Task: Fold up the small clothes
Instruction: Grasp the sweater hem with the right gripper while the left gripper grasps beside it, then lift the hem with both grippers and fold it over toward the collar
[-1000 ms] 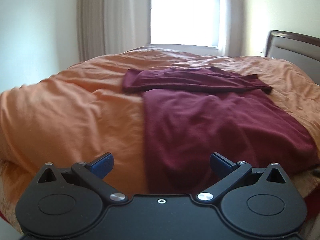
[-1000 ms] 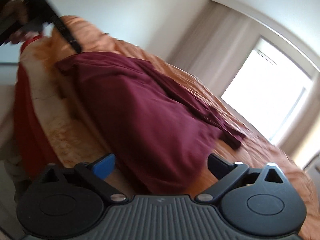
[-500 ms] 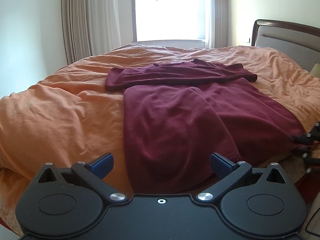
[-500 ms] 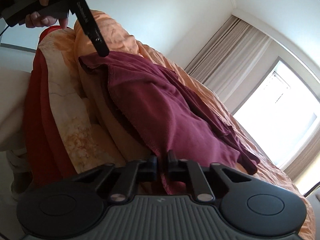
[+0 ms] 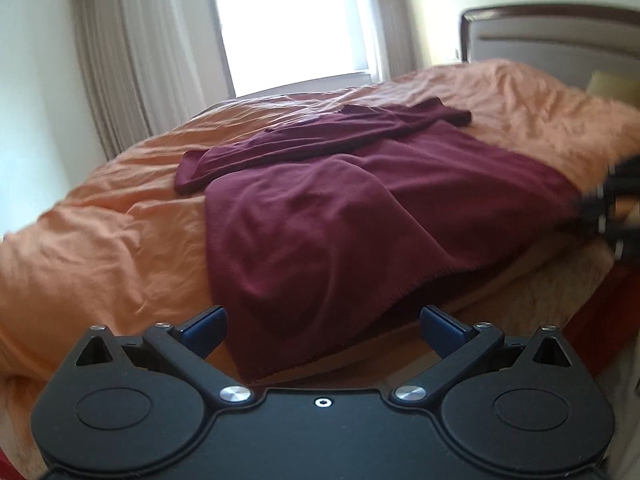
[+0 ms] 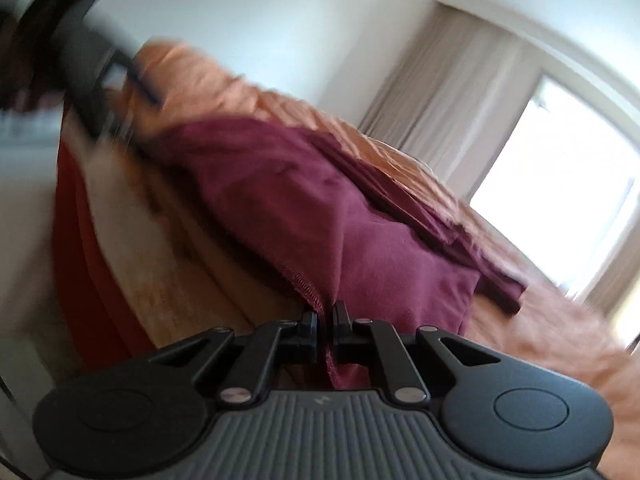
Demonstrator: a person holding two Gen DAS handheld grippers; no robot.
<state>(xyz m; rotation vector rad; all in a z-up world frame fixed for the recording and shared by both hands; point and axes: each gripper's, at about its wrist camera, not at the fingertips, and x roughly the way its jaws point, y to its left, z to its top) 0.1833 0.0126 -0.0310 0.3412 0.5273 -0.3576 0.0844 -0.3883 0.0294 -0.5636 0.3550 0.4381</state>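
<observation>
A dark maroon shirt (image 5: 340, 208) lies spread on the orange bedcover (image 5: 100, 240), sleeves folded across its far end. My left gripper (image 5: 323, 326) is open just in front of the shirt's near hem corner, with nothing between its blue-padded fingers. In the right wrist view my right gripper (image 6: 325, 316) is shut on the hem of the maroon shirt (image 6: 320, 208) at the bed's edge, and the cloth is lifted into a ridge. My right gripper (image 5: 600, 216) shows blurred at the right edge of the left wrist view. My left gripper (image 6: 88, 72) appears blurred at upper left of the right wrist view.
A padded headboard (image 5: 560, 40) and a pillow (image 5: 612, 84) stand at the right. A bright window (image 5: 292, 20) with beige curtains (image 5: 132, 64) is behind the bed. A red bed skirt (image 6: 84, 248) hangs under the mattress edge.
My right gripper went from open to shut on the shirt's hem, then pulled it up. My left gripper stayed open and drew nearer the hem's left corner.
</observation>
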